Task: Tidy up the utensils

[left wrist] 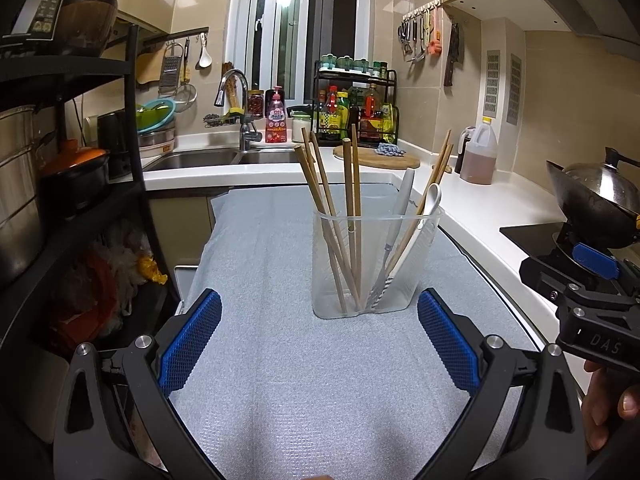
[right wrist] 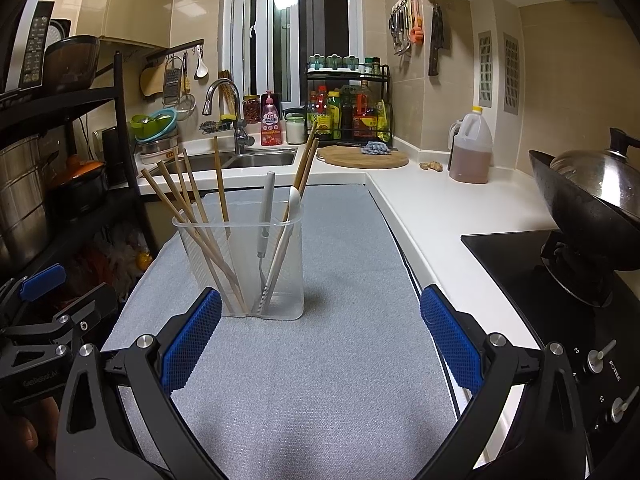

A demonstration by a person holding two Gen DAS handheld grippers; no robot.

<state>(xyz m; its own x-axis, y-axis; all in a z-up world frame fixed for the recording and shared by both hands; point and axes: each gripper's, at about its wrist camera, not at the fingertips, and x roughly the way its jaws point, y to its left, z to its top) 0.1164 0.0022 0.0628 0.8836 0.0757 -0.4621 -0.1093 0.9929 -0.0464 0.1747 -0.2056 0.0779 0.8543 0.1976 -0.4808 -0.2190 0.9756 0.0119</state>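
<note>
A clear plastic utensil holder (left wrist: 374, 264) (right wrist: 244, 268) stands upright on the grey mat (left wrist: 280, 360) (right wrist: 340, 360). Several wooden chopsticks (left wrist: 328, 208) (right wrist: 188, 208) lean in its left half. A grey-handled fork (left wrist: 394, 232) (right wrist: 265, 216), a white spoon (left wrist: 430, 200) (right wrist: 290, 216) and more chopsticks fill its right half. My left gripper (left wrist: 319, 332) is open, just short of the holder, with nothing between its blue pads (left wrist: 188, 344). My right gripper (right wrist: 320, 332) is open too, with the holder ahead and to the left. Nothing is held.
A sink (left wrist: 200, 158) and tap lie beyond the mat. A round cutting board (right wrist: 362, 158), an oil jug (right wrist: 470, 148) and a spice rack (right wrist: 346, 108) stand at the back. A wok (right wrist: 588, 208) sits on the hob at right. A black shelf (left wrist: 72, 160) with pots stands left.
</note>
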